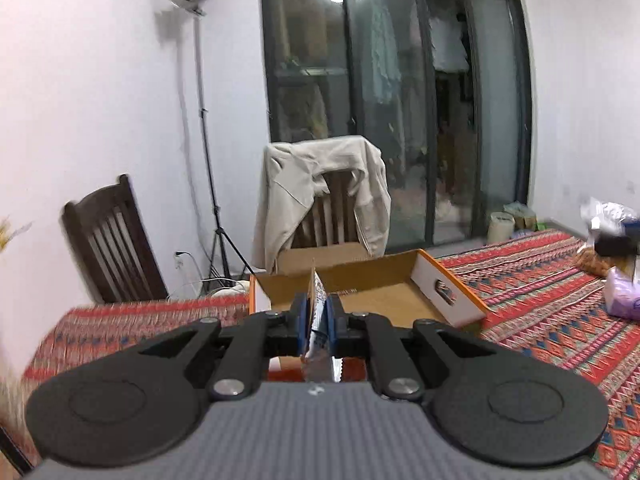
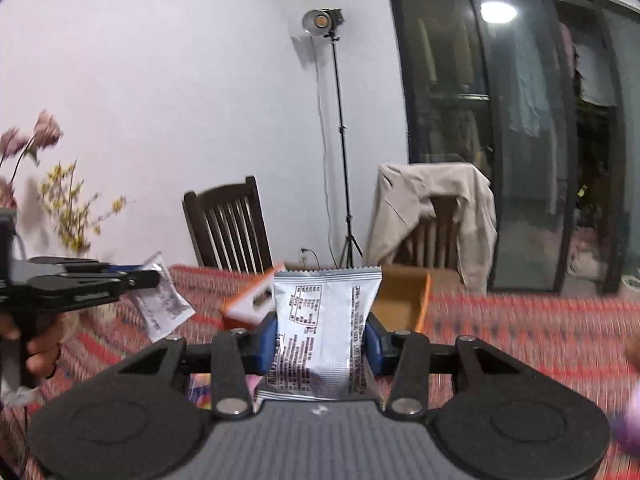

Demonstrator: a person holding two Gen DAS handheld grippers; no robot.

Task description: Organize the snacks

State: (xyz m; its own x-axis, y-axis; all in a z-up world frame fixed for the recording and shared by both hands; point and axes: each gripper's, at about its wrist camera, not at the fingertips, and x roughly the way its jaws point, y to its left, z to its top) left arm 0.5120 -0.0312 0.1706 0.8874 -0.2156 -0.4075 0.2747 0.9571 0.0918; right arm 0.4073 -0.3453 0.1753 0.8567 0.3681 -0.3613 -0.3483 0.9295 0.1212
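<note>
My left gripper (image 1: pixel 319 316) is shut on a silver snack packet (image 1: pixel 318 308), seen edge-on, held in front of an open cardboard box (image 1: pixel 372 280) with orange and white sides. In the right wrist view the left gripper (image 2: pixel 154 278) shows at the left with that packet (image 2: pixel 162 300). My right gripper (image 2: pixel 320 338) is shut on a second silver snack packet (image 2: pixel 322 328), printed back facing me, held upright before the same box (image 2: pixel 402 300). The right gripper is a blurred shape at the far right of the left wrist view (image 1: pixel 612 246).
A patterned red tablecloth (image 1: pixel 540 288) covers the table. A purple packet (image 1: pixel 622 296) and other snacks lie at the right. Two wooden chairs (image 1: pixel 112 244) stand behind the table, one draped with a beige jacket (image 1: pixel 324 188). A light stand (image 1: pixel 204 132) and flowers (image 2: pixel 60 192) are nearby.
</note>
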